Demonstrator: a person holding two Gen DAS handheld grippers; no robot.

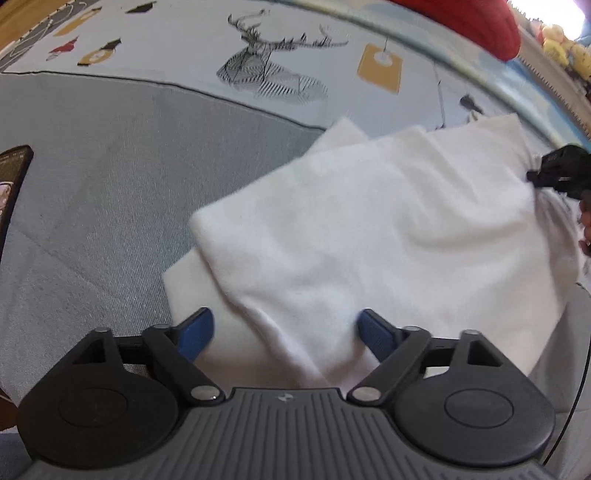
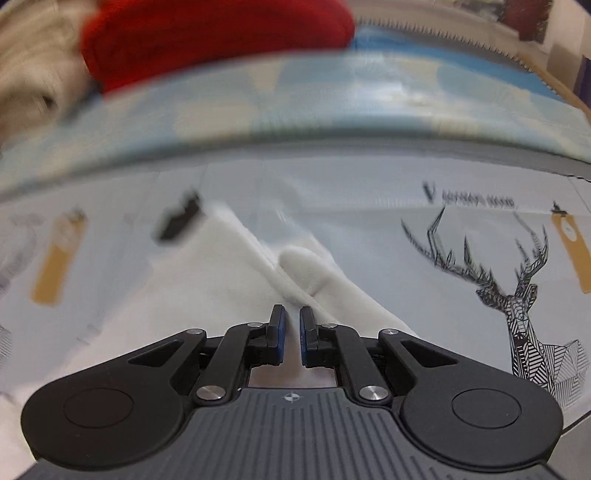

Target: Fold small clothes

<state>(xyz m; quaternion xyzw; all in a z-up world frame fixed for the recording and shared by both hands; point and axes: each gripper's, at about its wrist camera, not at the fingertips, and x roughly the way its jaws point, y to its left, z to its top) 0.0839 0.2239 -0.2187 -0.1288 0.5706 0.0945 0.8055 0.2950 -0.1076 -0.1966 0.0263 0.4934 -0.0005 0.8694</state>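
Garment (image 1: 369, 229) one, white, grippers two, phone (image 1: 13, 192) one

Place: a home bedroom is being shown.
Bedding: a bedsheet (image 1: 303, 33) printed with a geometric deer (image 2: 517, 295) is being seen spread out.
Bedside: plush toys (image 1: 565, 48) are being kept nearby.
Bed: a red pillow (image 2: 214, 33) is being rested there.

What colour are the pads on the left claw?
Blue pads on black arms, wide apart over the white folded cloth garment; the left wrist view shows them best.
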